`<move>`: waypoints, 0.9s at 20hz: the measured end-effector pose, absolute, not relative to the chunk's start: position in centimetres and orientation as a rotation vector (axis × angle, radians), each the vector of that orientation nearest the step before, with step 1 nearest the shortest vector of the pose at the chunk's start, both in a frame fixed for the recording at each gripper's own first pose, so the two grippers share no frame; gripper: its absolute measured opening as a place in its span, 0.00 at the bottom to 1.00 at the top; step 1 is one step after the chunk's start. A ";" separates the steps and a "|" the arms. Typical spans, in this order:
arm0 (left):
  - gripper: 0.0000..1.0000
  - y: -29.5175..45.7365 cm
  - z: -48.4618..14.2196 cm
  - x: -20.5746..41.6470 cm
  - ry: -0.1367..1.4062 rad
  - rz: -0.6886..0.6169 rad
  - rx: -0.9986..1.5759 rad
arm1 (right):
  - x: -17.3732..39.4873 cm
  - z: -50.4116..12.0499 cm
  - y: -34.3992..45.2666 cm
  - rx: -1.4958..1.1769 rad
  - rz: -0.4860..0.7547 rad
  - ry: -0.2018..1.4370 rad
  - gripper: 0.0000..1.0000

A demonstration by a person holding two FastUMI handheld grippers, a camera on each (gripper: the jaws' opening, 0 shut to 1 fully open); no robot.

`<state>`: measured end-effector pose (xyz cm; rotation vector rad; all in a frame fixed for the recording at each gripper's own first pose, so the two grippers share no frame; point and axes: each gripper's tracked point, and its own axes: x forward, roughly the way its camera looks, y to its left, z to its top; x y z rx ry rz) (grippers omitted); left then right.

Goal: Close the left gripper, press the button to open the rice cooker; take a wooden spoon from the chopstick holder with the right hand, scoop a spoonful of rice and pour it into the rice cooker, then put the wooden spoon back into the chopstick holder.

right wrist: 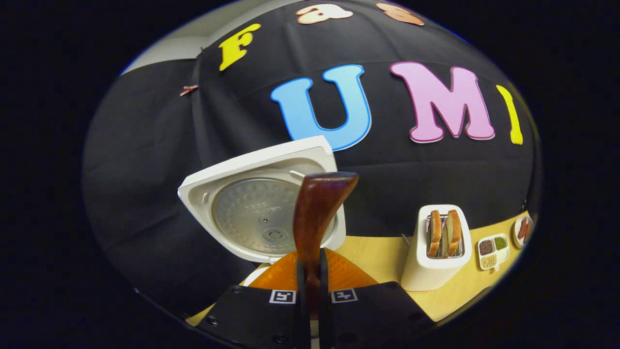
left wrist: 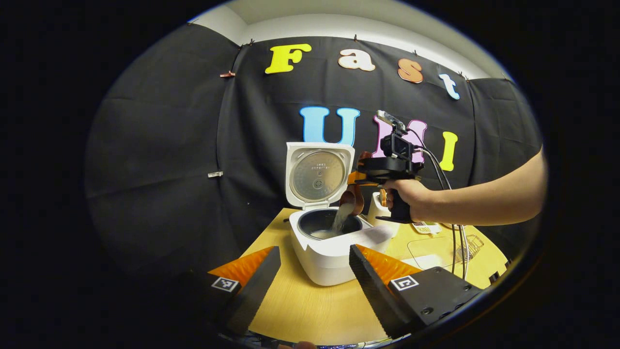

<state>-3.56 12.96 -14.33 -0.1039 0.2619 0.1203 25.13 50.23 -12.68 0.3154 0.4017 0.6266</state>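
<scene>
From the left gripper view I see my left gripper (left wrist: 315,276) spread, short of the rice cooker (left wrist: 329,252); rice (left wrist: 342,216) pours from the wooden spoon (left wrist: 352,198) into its pot; from the right gripper view my right gripper (right wrist: 312,286) pinches the spoon handle, beside the raised lid (right wrist: 252,194).

light: dim booth, bright tabletop | focus: sharp | edges: strong fisheye bending
</scene>
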 end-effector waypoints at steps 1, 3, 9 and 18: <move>0.98 13.1 -14.4 -3.6 0.263 0.121 -0.104 | 24.6 -12.6 50.6 0.278 0.651 0.388 0.11; 0.98 13.5 -14.7 -3.9 0.265 0.130 -0.103 | 23.8 -12.6 51.6 0.199 0.694 0.358 0.11; 0.98 14.0 -15.4 -4.9 0.284 0.131 -0.105 | 21.3 -11.6 54.7 -0.096 0.822 0.221 0.11; 0.98 13.5 -15.2 -5.4 0.290 0.117 -0.104 | 19.1 -9.0 56.3 -0.354 0.863 0.027 0.11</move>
